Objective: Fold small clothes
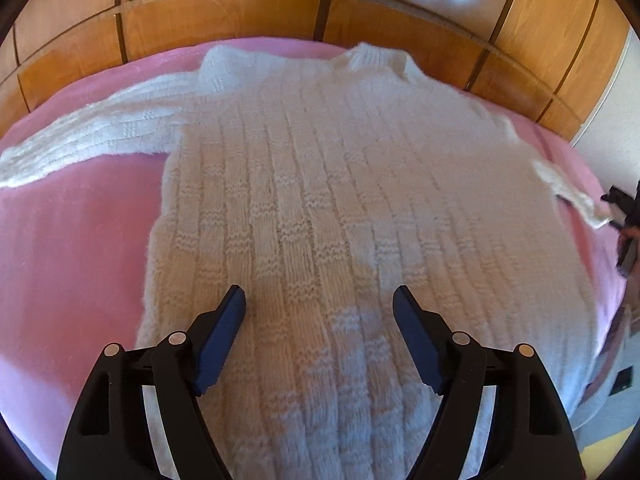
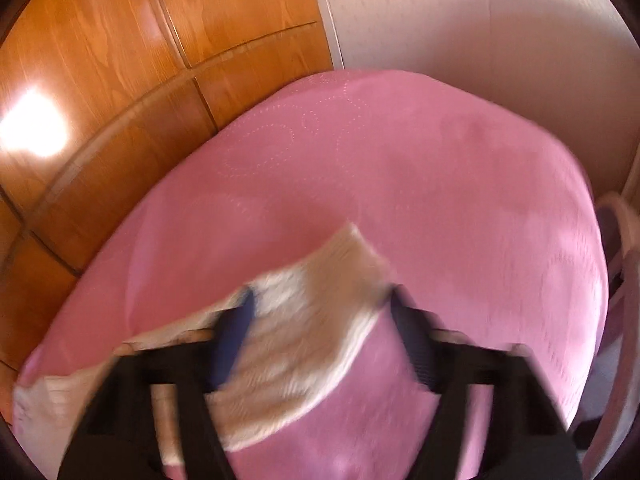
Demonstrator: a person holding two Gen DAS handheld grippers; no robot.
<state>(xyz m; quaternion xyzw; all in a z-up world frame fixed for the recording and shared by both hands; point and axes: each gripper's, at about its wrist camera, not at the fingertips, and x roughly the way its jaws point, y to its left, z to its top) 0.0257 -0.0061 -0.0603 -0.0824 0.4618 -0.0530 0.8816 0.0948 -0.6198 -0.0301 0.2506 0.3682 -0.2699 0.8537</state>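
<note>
Clearly the folding is only at its start: the white knitted sweater [image 1: 320,184] lies spread flat, front or back up I cannot say, on the bed's pink cover [image 1: 72,240], collar towards the wooden wardrobe doors [image 1: 240,12], its left sleeve [image 1: 80,140] stretched out sideways and nothing yet folded over the body. Farthest left, that sleeve's cuff runs out of the left camera's view, so how it ends is unseen. Over the hem, the left gripper [image 1: 319,300] hovers with its blue fingers [image 1: 224,332] spread wide and nothing between them; whether their tips brush the knit I cannot tell. Further right, the right sleeve [image 2: 304,320] lies across the cover, and the right gripper [image 2: 320,304] stands over its cuff with fingers apart, the cloth passing under and between them but seemingly not pinched. The step in hand looks like laying the sleeves out or readying them for the first fold; next, I judge, each sleeve wants gripping near the cuff and carrying across the body. The right view is badly smeared, so contact with the cuff is uncertain, and the sweater's body is cut off there. A pale chair-like shape [image 2: 624,232] at the far right edge is hard to make out.
</note>
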